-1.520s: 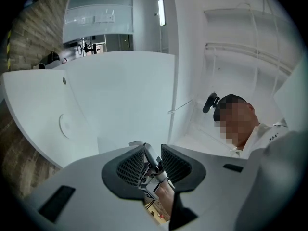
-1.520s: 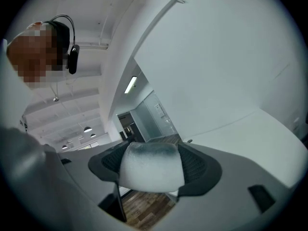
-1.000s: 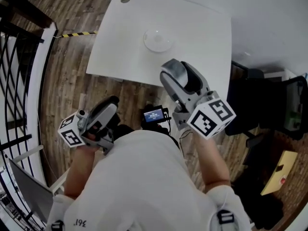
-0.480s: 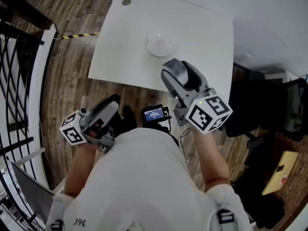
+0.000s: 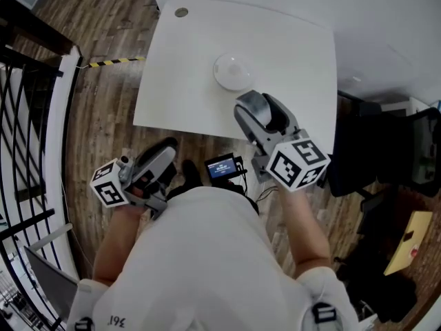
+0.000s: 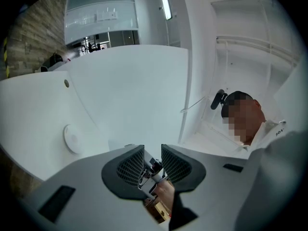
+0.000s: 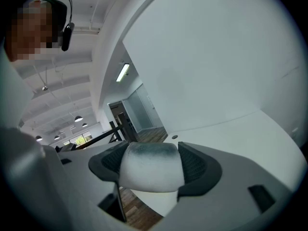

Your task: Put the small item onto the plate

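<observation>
Closer than before to the plate (image 5: 233, 72) ahead of its jaws, the right gripper (image 5: 256, 110) clenched the small item (image 7: 150, 166), while the left gripper (image 6: 152, 154) held its jaws slightly apart, empty.

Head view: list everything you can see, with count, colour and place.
table: one, white, top centre
plate: one, white, middle of the table
small item: one, grey-white, between the right gripper's jaws
screen device: one, black, between the grippers, off the table
chair: one, black, right of the table
hazard tape: one, yellow-black, floor at left
left gripper: one, grey, low left, jaws nearly together
right gripper: one, grey, at the table's front edge, holding the small item
</observation>
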Tool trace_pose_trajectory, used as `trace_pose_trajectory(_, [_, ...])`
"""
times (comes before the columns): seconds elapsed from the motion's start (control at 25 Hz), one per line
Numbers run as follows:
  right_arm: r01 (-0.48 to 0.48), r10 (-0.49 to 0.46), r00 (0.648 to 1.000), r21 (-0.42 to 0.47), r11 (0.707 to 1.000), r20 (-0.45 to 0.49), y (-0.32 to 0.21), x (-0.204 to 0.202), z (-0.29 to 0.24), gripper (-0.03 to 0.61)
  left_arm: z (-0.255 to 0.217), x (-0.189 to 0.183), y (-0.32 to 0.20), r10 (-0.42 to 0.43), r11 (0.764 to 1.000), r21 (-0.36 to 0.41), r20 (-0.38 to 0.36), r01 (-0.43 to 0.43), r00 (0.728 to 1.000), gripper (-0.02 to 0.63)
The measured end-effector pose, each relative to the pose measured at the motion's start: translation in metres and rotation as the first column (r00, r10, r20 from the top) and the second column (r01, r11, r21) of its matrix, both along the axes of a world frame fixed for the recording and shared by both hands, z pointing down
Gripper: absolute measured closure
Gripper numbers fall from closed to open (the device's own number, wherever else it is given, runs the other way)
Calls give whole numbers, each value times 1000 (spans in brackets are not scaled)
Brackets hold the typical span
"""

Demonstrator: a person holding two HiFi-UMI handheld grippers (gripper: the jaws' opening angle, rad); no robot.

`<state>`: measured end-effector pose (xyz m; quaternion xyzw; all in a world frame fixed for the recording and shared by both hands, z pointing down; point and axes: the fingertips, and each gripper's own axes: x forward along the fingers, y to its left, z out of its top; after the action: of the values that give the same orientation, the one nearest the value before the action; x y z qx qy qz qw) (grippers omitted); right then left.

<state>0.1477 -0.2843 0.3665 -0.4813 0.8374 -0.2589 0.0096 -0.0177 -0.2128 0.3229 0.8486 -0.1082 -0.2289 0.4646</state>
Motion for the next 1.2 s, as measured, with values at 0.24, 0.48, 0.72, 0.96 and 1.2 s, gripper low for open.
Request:
trace_pose_trajectory(0.24, [11, -12, 998, -25, 1000, -56, -10, -9, 16, 261, 9, -5, -11, 17, 1000, 5, 39, -17, 999, 506])
trace_pose_trajectory(0.48, [25, -30, 988, -36, 999, -150, -26, -12, 35, 261, 21, 1, -22, 42, 999, 6, 84, -43, 996, 506])
trace_pose_trajectory(0.72, [48, -63, 967, -63, 997, -247, -49, -13, 62, 261, 40, 13, -41, 55, 998, -1, 137, -55, 989, 506])
trace_pose_trajectory(0.96, [49, -91, 937, -132, 990, -338, -77, -9, 108, 261, 65, 19, -62, 67, 998, -26, 188, -63, 980, 506])
trace_pose_trajectory(1.2, [47, -125, 902, -192, 980, -413, -102, 5, 152, 261, 87, 33, -78, 80, 996, -62, 212, -68, 974, 506])
